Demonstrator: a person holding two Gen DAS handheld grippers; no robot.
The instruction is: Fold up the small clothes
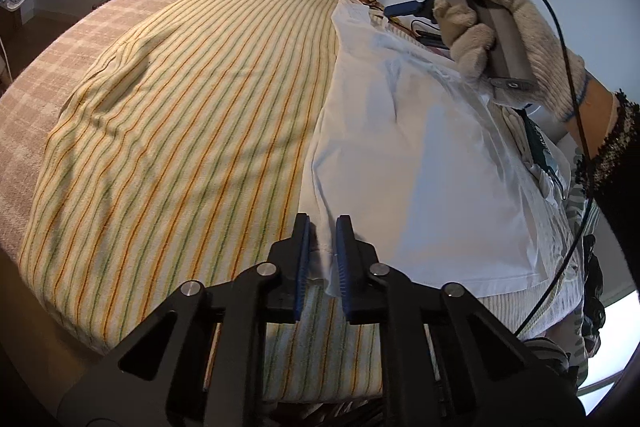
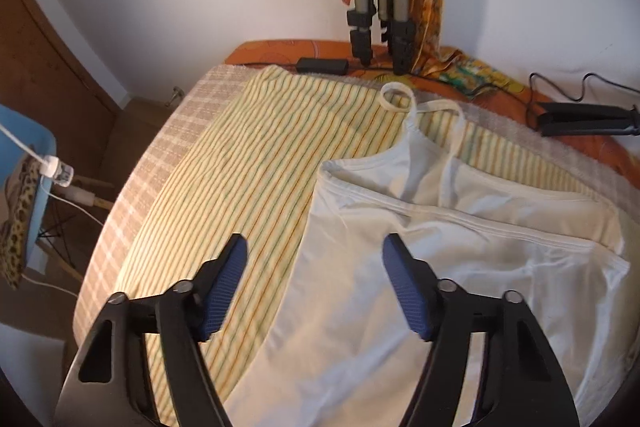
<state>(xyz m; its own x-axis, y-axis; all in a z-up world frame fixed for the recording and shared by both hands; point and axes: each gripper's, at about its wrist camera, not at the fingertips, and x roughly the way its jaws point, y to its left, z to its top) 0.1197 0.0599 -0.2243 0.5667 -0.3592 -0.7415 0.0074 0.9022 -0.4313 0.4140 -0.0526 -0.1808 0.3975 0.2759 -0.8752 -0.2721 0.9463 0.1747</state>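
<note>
Pinching white top [image 1: 420, 163] hem, left hand-held gripper [image 1: 323, 251]; right hand-held gripper [image 2: 316, 291] gaping, straps [image 2: 400, 99] visible only there.

- The left gripper [image 1: 323, 255] is pinching the edge of the white top [image 1: 404, 155].
- The top is lying on a striped towel [image 1: 180, 131].
- A gloved hand [image 1: 500, 39] is holding the right gripper [image 1: 404, 7] above.

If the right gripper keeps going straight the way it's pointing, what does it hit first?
Probably the white strappy cotton top near its left edge, with the yellow striped towel just beside. The right gripper is open with nothing between its fingers; depth is unclear.
</note>
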